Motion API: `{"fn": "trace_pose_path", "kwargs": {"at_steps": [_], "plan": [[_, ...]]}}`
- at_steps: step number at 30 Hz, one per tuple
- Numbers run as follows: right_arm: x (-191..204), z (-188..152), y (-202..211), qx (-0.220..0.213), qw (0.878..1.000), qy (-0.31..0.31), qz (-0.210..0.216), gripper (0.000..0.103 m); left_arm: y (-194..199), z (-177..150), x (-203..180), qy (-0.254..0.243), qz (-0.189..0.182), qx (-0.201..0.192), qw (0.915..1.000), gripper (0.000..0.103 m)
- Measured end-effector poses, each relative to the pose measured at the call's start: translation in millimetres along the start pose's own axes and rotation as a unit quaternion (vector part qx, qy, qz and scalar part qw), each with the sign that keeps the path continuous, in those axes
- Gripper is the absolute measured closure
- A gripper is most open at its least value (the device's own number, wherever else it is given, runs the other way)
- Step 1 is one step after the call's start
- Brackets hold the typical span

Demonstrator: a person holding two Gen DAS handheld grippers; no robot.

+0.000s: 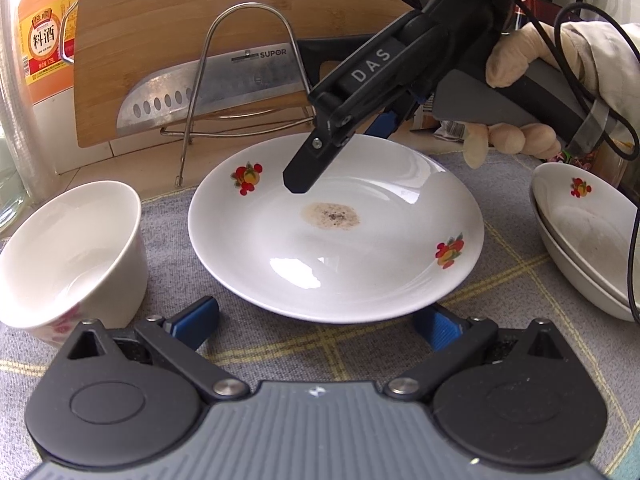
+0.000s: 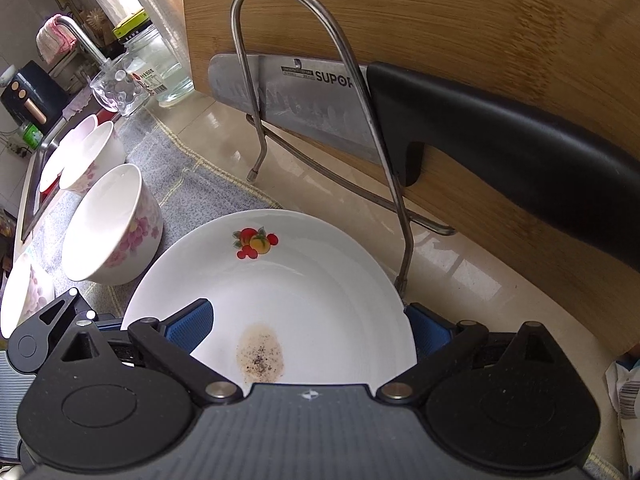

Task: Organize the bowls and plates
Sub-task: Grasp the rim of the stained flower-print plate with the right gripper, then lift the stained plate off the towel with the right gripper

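While my left gripper sits low at the near edge of the plate, its blue pads spread wide on either side of the rim, I see nothing between them but the grey checked cloth. The plate lies flat on that cloth, a brown stain near its middle and fruit prints on its rim. My right gripper reaches over the plate from the far side, fingers also well apart: one pad is above the plate's inside, the other just outside its edge; from this angle I cannot tell whether either touches the china. A gloved hand holds its handle. A flowered bowl stands left of the plate, and stacked dishes lie to the right. Behind, a knife rests in a wire rack against a wooden board.
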State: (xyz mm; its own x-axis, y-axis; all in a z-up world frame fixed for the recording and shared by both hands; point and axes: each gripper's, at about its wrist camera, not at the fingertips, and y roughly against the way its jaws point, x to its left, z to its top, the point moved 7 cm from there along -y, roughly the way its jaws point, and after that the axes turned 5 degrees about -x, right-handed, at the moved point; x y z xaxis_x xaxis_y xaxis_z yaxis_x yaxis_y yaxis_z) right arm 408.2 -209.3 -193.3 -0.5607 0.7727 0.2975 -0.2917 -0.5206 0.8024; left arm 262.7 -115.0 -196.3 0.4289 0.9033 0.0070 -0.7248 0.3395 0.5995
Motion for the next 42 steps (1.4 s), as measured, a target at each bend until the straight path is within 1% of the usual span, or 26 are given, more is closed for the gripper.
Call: {"fn": "trace_pose_path", "kwargs": {"at_steps": [4, 7, 8, 11, 16, 21, 23, 33, 42], "plan": [[2.2, -0.6, -0.7, 0.003, 1.0, 0.009, 0.001, 0.0, -0.2, 0.9, 0.0, -0.004, 0.001, 0.0, 1.0, 0.0], [3.9, 1.6, 1.4, 0.003, 1.0, 0.007, 0.021, 0.0, 1.8, 1.6, -3.1, -0.022, 0.008, -0.006, 0.9997, 0.0], [3.9, 1.7, 2.4, 0.004, 1.0, 0.009, 0.022, 0.001, 2.5, 1.7, -4.3, -0.028, 0.009, -0.008, 0.9995, 0.0], [3.7, 2.1, 2.7, 0.008, 1.0, 0.018, 0.024, 0.002, 2.5, 1.7, -3.8, -0.029, 0.006, -0.009, 0.9995, 0.0], [1.3, 2.6, 2.4, 0.014, 0.999, 0.014, 0.043, 0.002, 1.6, 2.7, -1.0, -0.032, 0.001, -0.013, 0.9994, 0.0], [0.3, 3.1, 1.8, 0.021, 0.998, 0.014, 0.057, 0.002, 3.4, 3.9, -4.9, -0.051, -0.004, -0.023, 0.9984, 0.0], [0.1, 2.6, 2.3, 0.022, 0.998, 0.013, 0.061, 0.002, 2.7, 4.1, -5.4, -0.051, -0.002, -0.02, 0.9985, 0.0], [3.9, -0.8, 5.2, 0.018, 0.998, 0.008, 0.062, 0.001, 3.2, 6.5, -1.0, -0.049, -0.013, -0.013, 0.9986, 0.001], [13.6, -7.5, 16.8, 0.01, 0.998, 0.001, 0.067, 0.001, 13.9, 8.6, -1.5, -0.054, -0.018, -0.015, 0.9983, 0.001]]}}
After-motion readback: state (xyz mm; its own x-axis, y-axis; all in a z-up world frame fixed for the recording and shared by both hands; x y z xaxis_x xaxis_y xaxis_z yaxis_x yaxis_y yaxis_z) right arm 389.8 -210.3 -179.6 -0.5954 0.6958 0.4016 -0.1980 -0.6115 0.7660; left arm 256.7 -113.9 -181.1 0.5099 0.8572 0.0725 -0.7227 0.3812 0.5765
